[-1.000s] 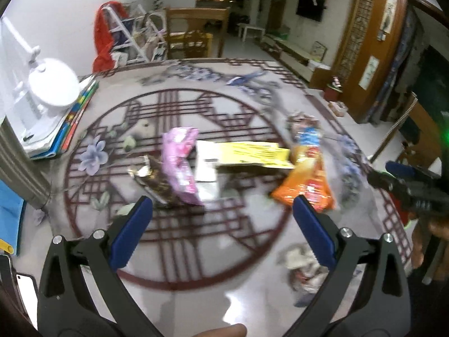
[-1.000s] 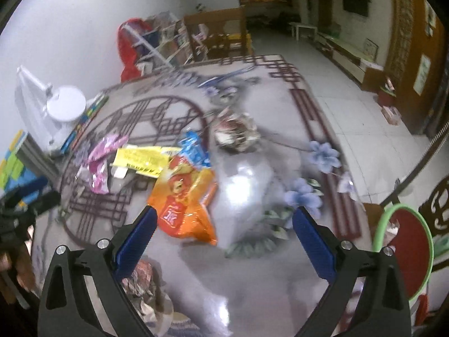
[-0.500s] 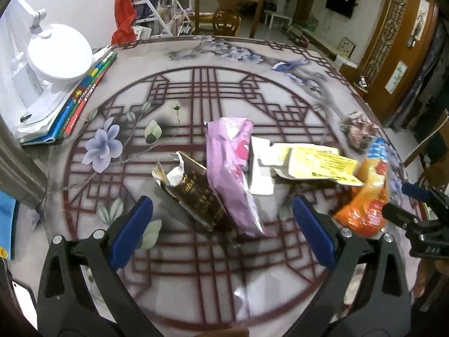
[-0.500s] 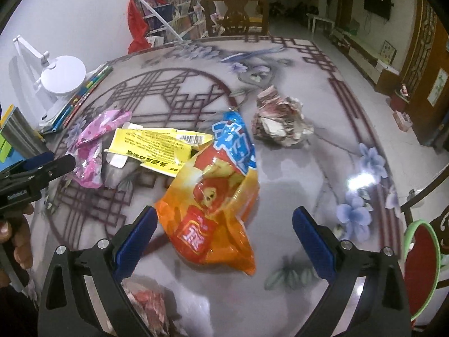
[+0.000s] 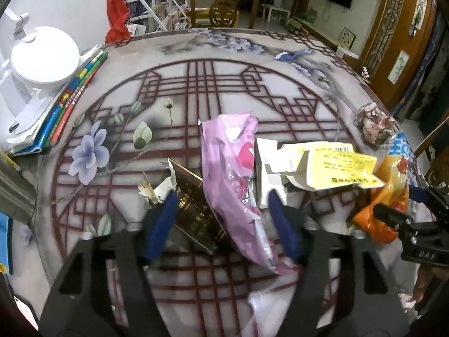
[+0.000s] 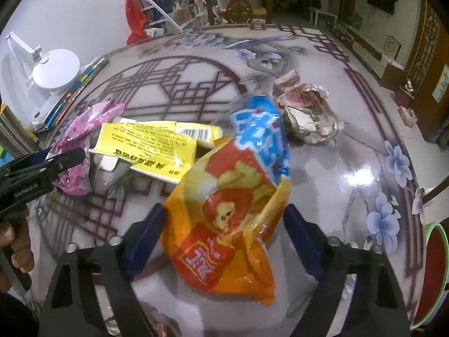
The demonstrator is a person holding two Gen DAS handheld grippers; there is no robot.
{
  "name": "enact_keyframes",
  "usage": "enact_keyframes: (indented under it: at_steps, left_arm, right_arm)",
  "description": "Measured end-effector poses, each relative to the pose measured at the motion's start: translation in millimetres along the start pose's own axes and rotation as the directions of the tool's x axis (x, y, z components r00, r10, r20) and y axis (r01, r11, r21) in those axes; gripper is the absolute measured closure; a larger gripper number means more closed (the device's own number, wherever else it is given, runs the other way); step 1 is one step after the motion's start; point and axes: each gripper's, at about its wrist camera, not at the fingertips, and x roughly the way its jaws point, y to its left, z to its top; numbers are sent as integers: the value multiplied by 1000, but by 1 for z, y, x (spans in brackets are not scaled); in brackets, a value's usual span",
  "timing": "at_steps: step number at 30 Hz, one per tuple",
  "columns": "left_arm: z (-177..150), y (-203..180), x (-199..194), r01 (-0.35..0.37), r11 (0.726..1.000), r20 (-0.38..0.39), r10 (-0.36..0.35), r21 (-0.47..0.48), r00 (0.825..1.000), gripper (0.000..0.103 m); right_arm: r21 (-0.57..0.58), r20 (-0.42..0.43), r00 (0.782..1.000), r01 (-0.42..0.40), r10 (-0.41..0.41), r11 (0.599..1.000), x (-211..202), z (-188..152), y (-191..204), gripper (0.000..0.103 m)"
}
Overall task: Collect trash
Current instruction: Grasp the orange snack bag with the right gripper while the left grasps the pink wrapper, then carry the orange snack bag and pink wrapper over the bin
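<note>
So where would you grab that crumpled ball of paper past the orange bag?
Probably across the crumpled paper ball's middle, coming down from above. It is a loose, lumpy wad sitting alone on the table, clear of the orange bag, so either side is free for a claw finger.

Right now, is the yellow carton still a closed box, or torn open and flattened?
Torn open: the yellow carton lies flattened, white flaps splayed, beside the orange bag.
</note>
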Motion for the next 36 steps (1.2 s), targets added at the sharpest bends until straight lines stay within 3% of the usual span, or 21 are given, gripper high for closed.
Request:
enact_keyframes:
  at_steps: [2, 4, 7, 12, 14, 24, 36]
  left_arm:
    - [-1, 0, 1, 7, 1000, -8, -7, 0, 1000, 62]
    - [-2, -1, 1, 14, 1000, -10, -13, 7, 1000, 69]
    - [-4, 0, -1, 34, 999, -7, -34, -10, 999, 76]
    - [-6, 0, -10, 41, 999, 19, -40, -29, 999, 84]
    - [-5, 1, -18, 40, 998, 41, -38, -45, 998, 85]
    - [-13, -11, -54, 55, 998, 112, -51, -33, 992, 86]
    - [-29, -28, -97, 81, 996, 161, -84, 23, 983, 86]
  right_arm:
    - [-3, 6, 1000, 1, -1, 1000, -2, 0, -1, 34]
    - [-4, 10, 1000, 1, -1, 1000, -4, 1, -3, 47]
    - [13, 11, 1000, -15, 15, 1000, -8, 1, -7, 61]
    - [32, 11, 999, -44, 44, 999, -12, 0, -13, 66]
    - [43, 13, 999, -53, 52, 998, -15, 0, -15, 73]
    - [71, 33, 997, -73, 71, 995, -34, -7, -23, 76]
    - [72, 119, 990, -82, 73, 994, -82, -18, -31, 76]
